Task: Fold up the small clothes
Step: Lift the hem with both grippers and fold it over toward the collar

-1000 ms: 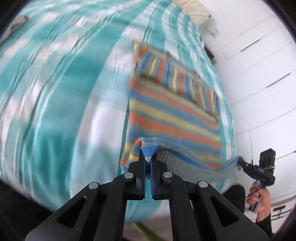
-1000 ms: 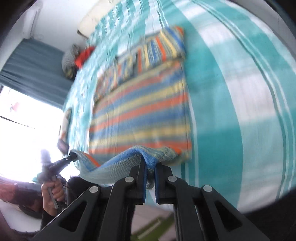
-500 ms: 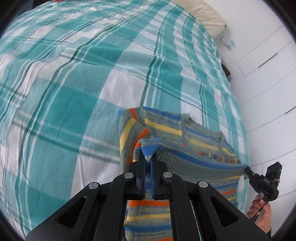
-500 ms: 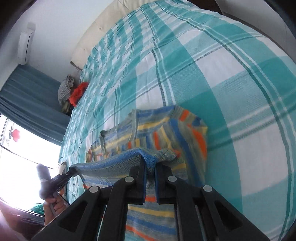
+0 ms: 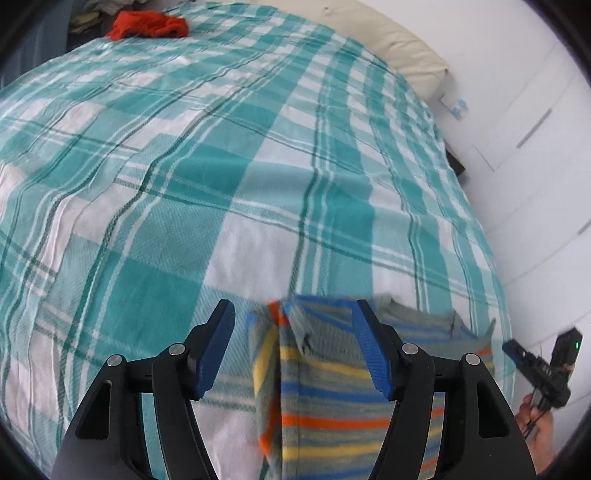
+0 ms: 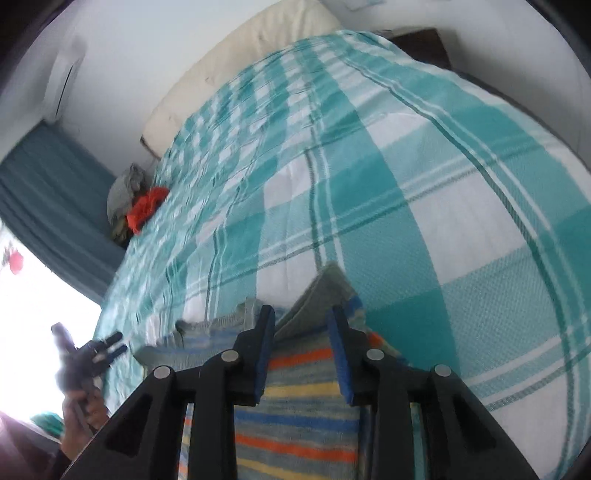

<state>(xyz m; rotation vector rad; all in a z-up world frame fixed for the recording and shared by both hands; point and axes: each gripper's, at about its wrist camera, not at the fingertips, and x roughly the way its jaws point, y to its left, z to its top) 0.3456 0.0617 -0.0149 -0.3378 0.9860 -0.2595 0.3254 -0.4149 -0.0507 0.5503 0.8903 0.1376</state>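
In the left wrist view, the left gripper [image 5: 293, 345] hangs over a striped sweater [image 5: 332, 413] that lies on the teal-and-white checked bedspread [image 5: 221, 166] at the near edge of the bed. Its jaws are opening, and its 2 blue pads [image 5: 214, 350] stand well apart on either side of the sweater's folded top corner without pressing on it. The sweater shows bands of grey, blue, yellow and orange, its folded-over edge running to the right. At the lower right the right gripper [image 5: 517, 350] appears, held in a hand [image 5: 537, 432], just beyond the sweater's far corner. A red garment [image 5: 147, 24] lies at the far end of the bed, and a cream pillow [image 5: 399, 48] rests against the white wall. In the right wrist view, the right gripper [image 6: 301, 328] is also opening; a raised grey fold of the sweater [image 6: 295, 424] stands between its pads [image 6: 340, 358], which do not clamp it. At the lower left, blurred, the left gripper [image 6: 114, 343] sits in a hand [image 6: 83, 410] near the sweater's other corner. The red garment [image 6: 146, 206] lies beside a grey bundle [image 6: 123, 188] by the teal curtain [image 6: 48, 195].
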